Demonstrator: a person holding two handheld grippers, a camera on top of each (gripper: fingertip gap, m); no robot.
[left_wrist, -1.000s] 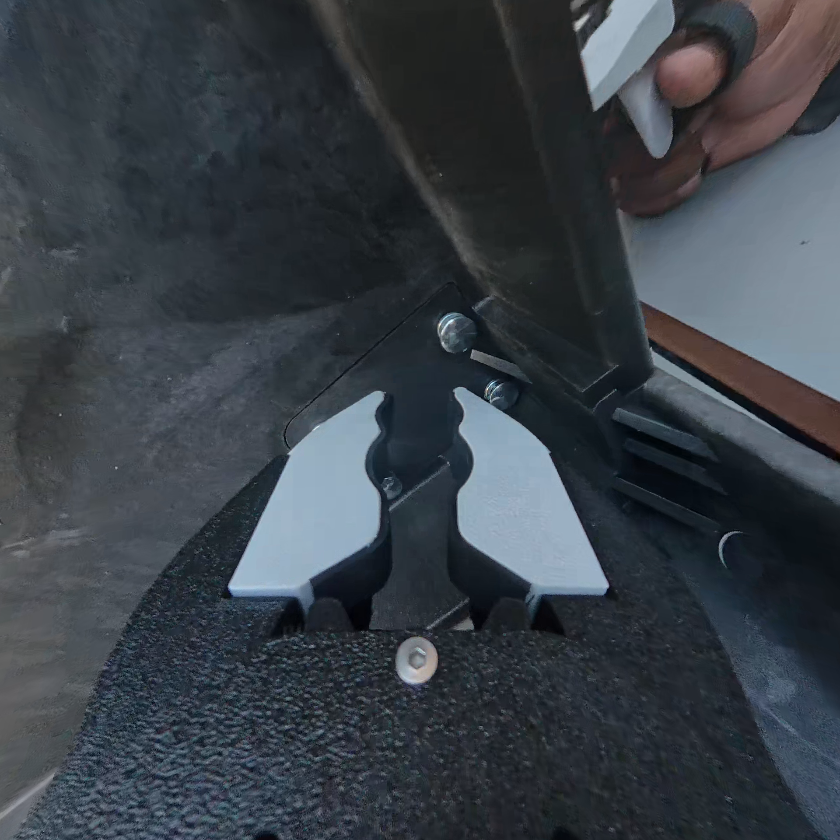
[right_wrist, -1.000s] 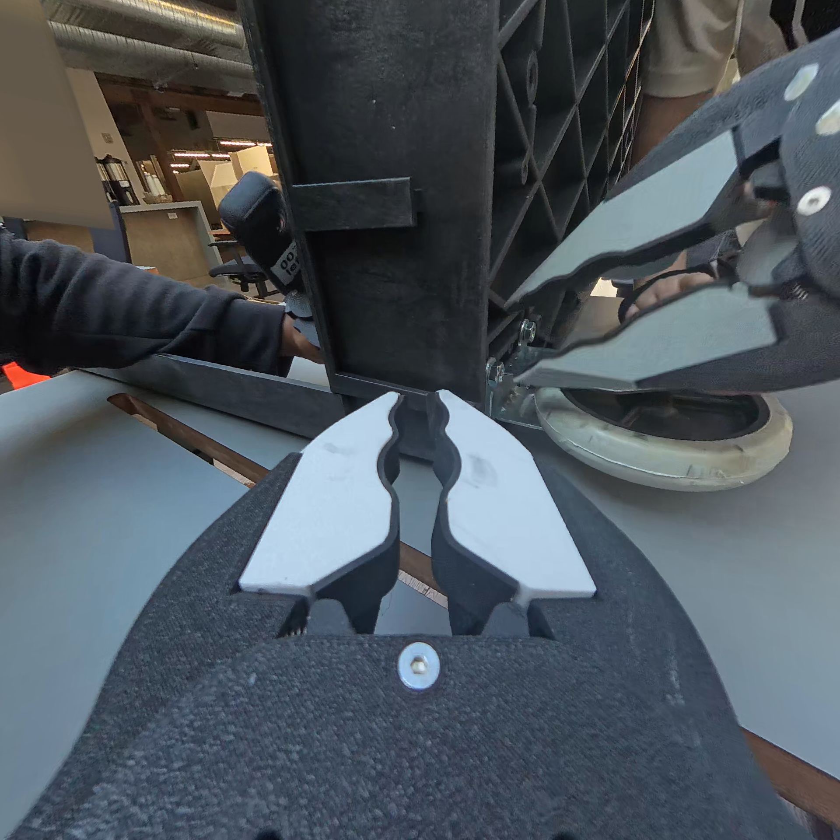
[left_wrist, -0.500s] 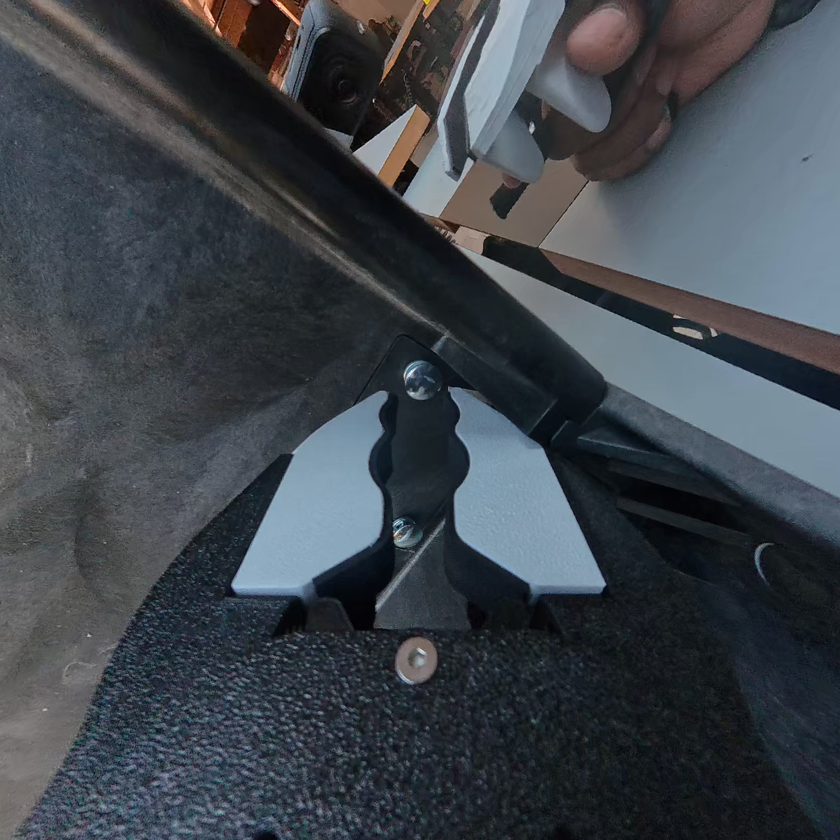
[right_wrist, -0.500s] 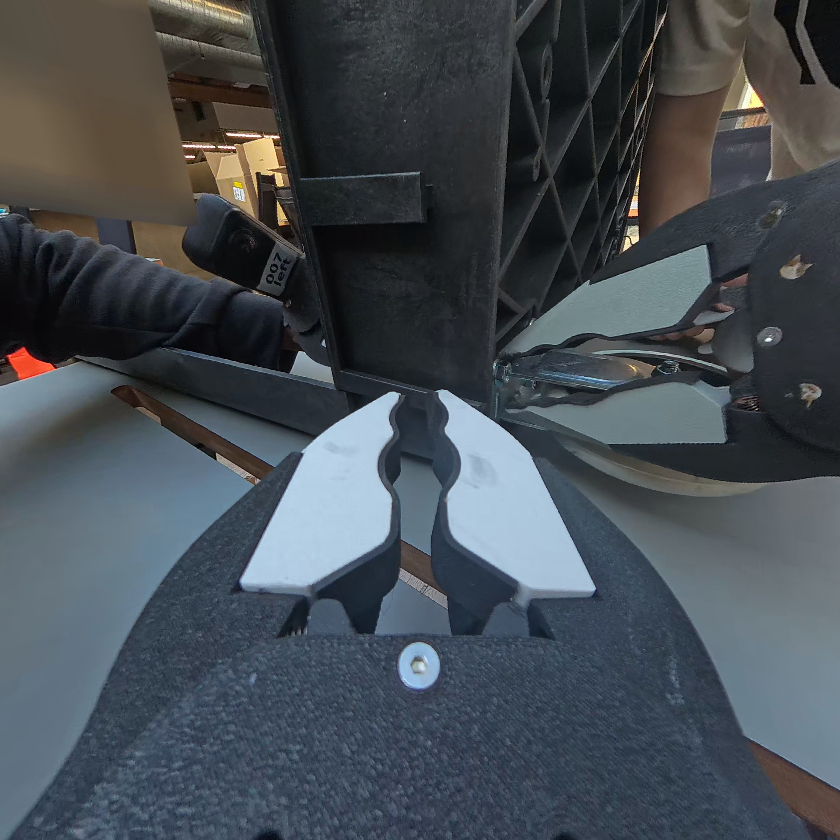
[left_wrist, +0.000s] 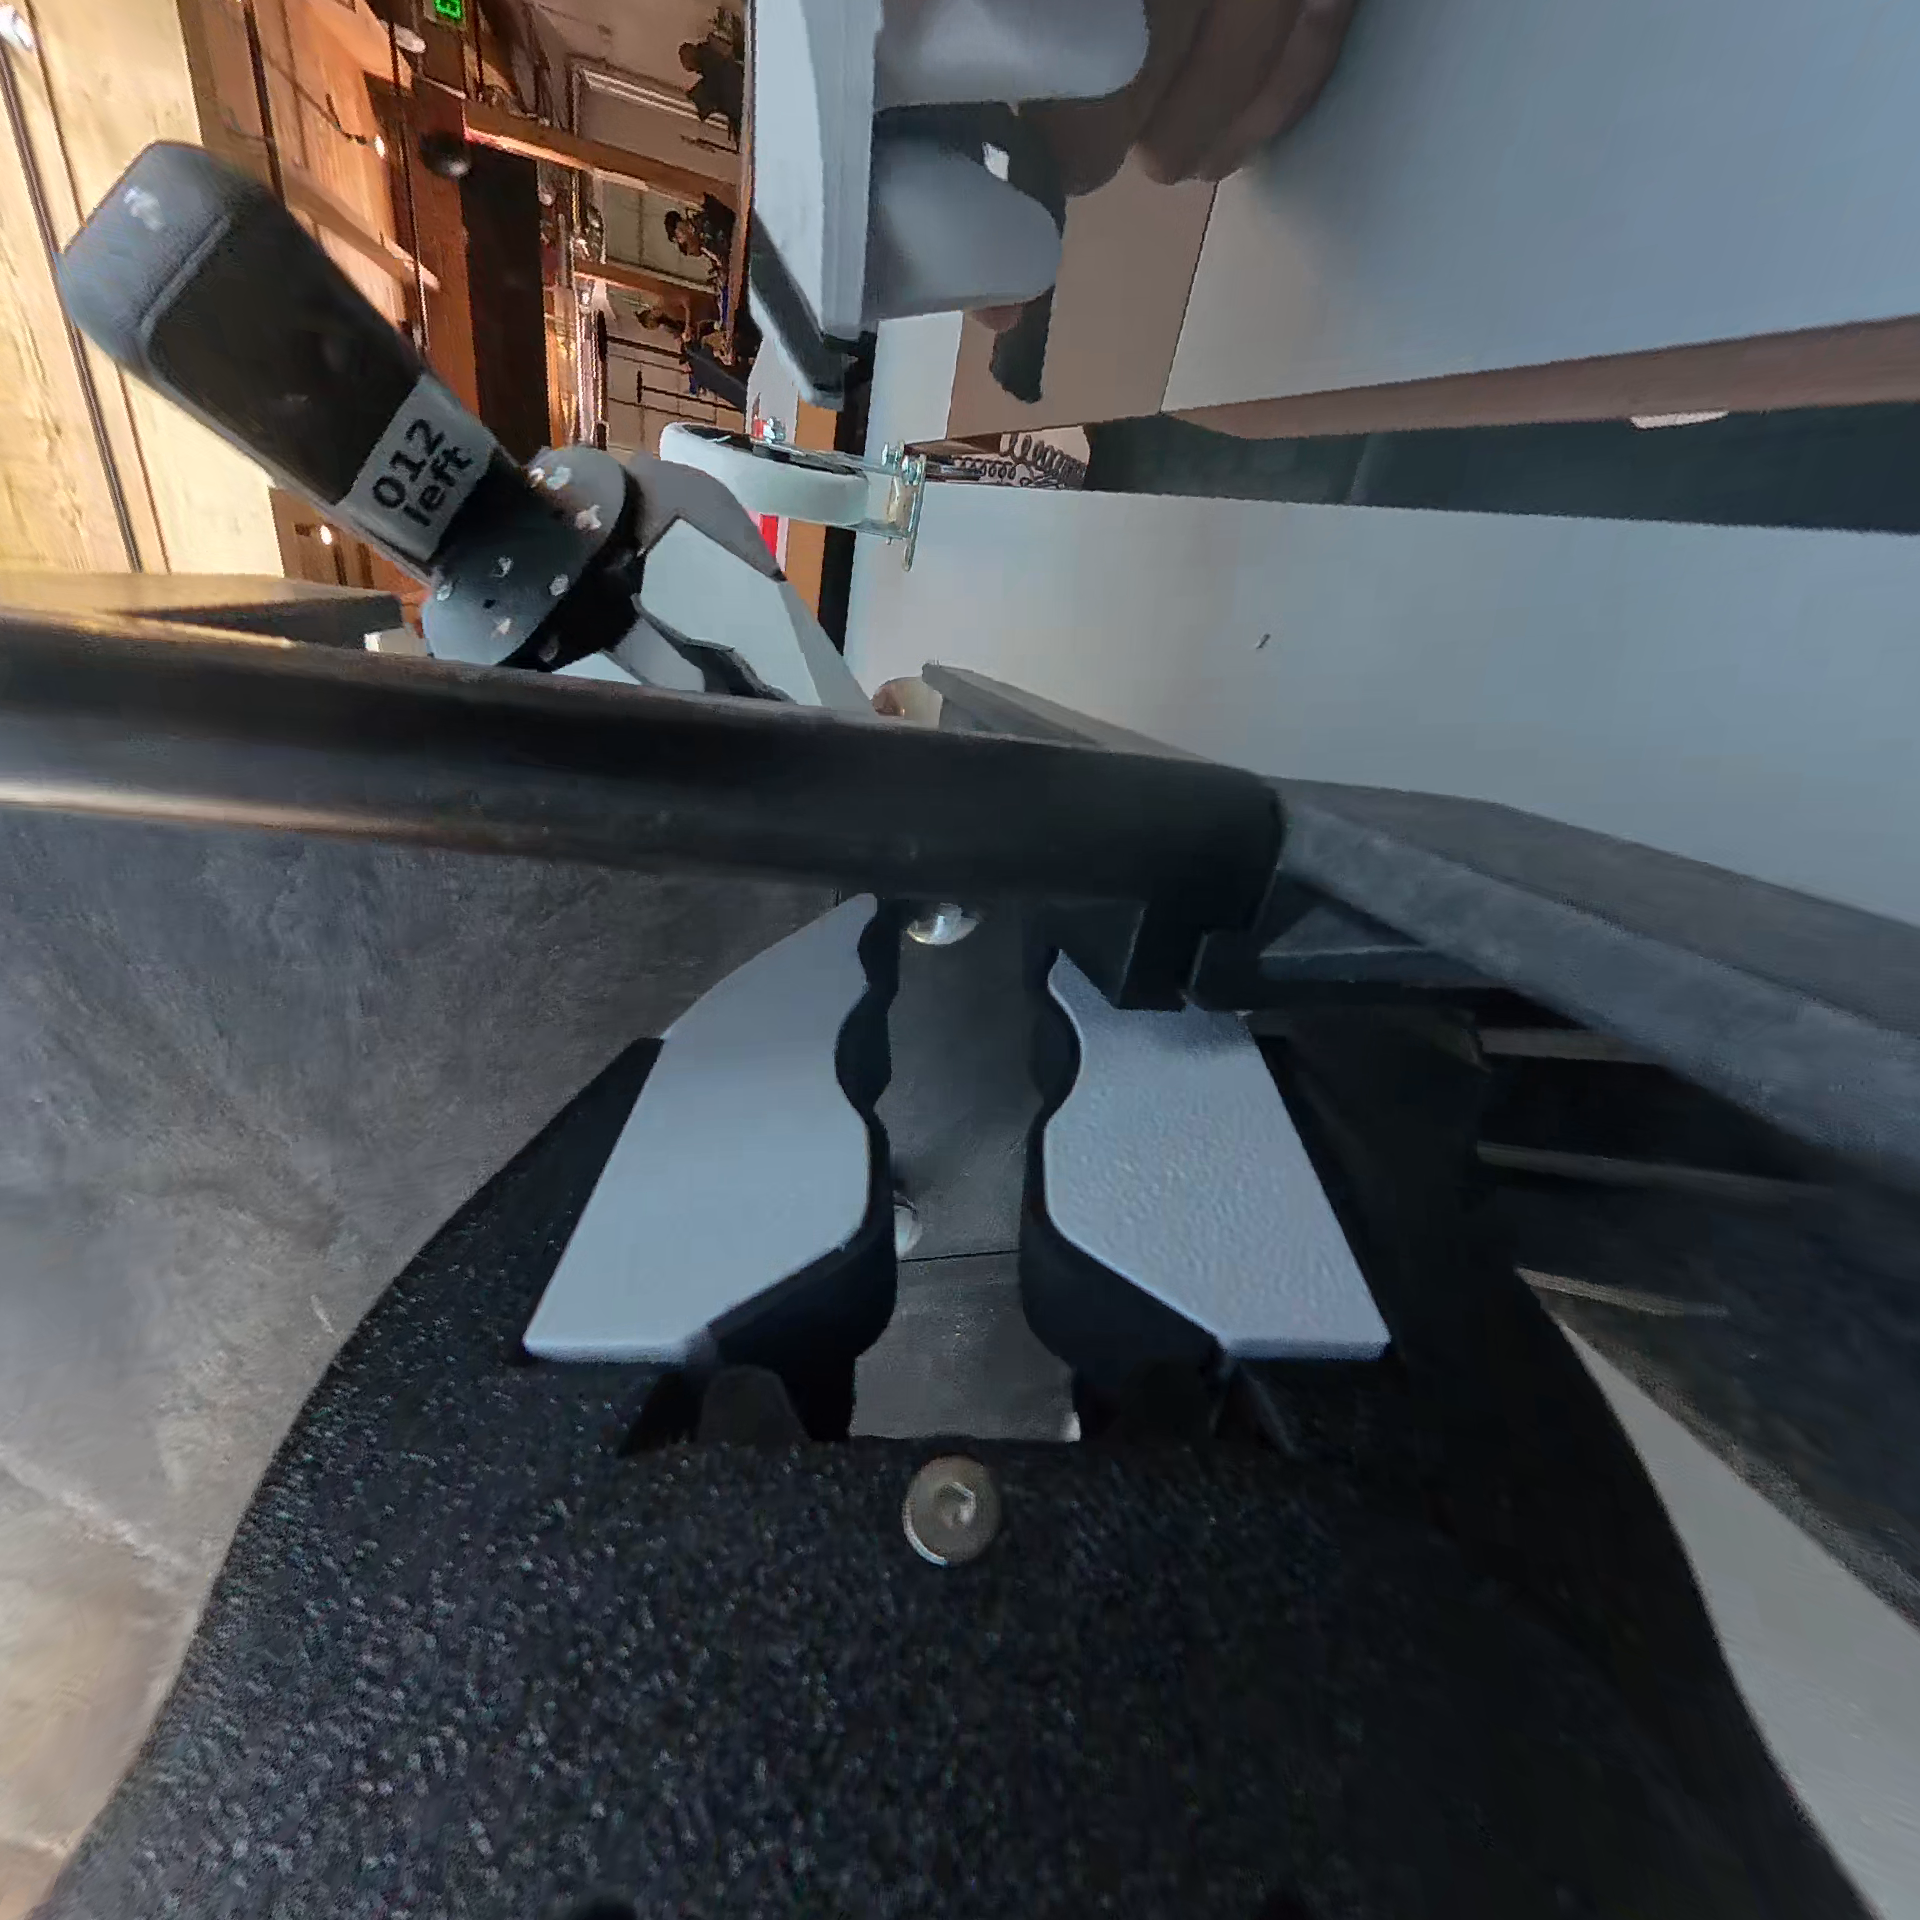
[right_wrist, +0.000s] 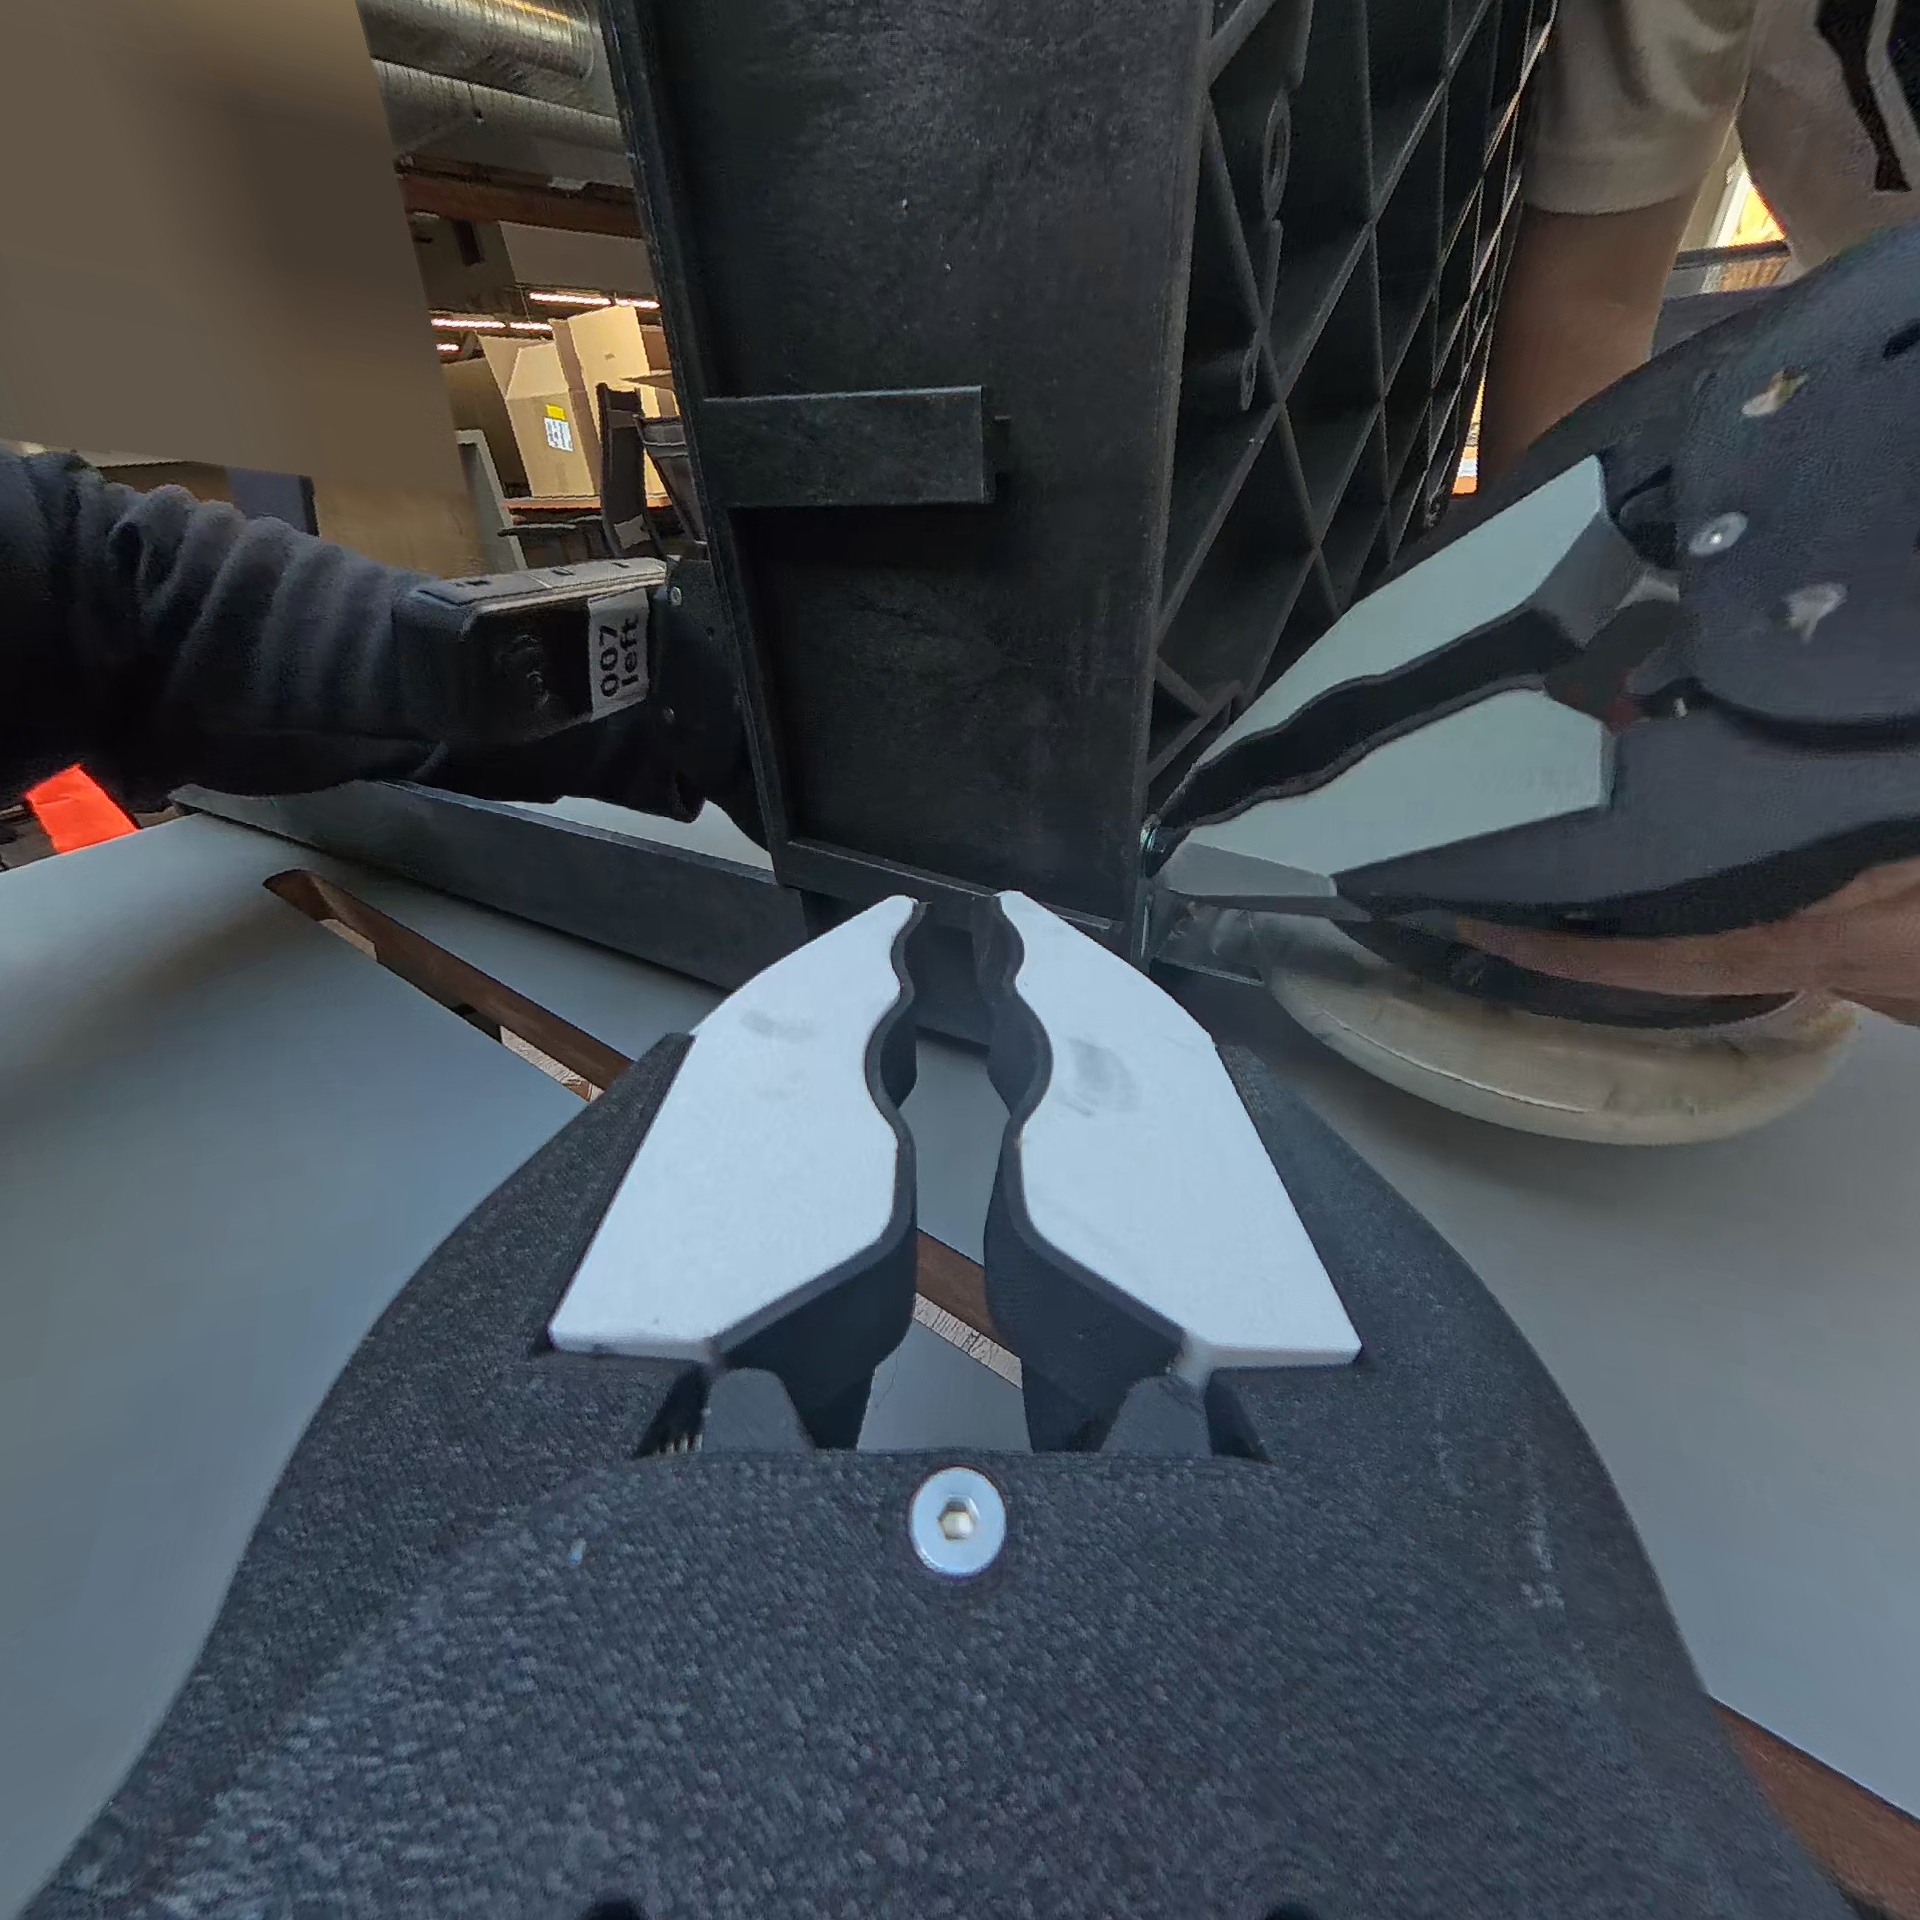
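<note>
- Diff, left wrist view: the camera has rolled. The black panel (left_wrist: 312, 1039) edge now runs level across the frame; half a second ago it was a steep diagonal. The far labelled gripper (left_wrist: 665, 634) shows in full now.
- Diff, right wrist view: almost unchanged. The left gripper sits lower over the caster wheel (right_wrist: 1558, 1070), and the third gripper's handle now lies level.
- Left gripper (left_wrist: 961, 935): jaws partly open, pads clamped on the grey metal bracket (left_wrist: 956, 1122) at the panel's corner.
- Right gripper (right_wrist: 958, 914): jaws nearly closed, tips pinching a small black tab (right_wrist: 951, 966) on the panel's bottom edge.
- The panel stands on edge on the grey table (right_wrist: 208, 1091), ribbed side towards the left gripper.
- Counts: 3 grippers per view, 1 panel, 1 caster wheel per view, 2 screws on the bracket, 2 people in part: a black sleeve (right_wrist: 187, 634) and a beige shirt (right_wrist: 1642, 94).
</note>
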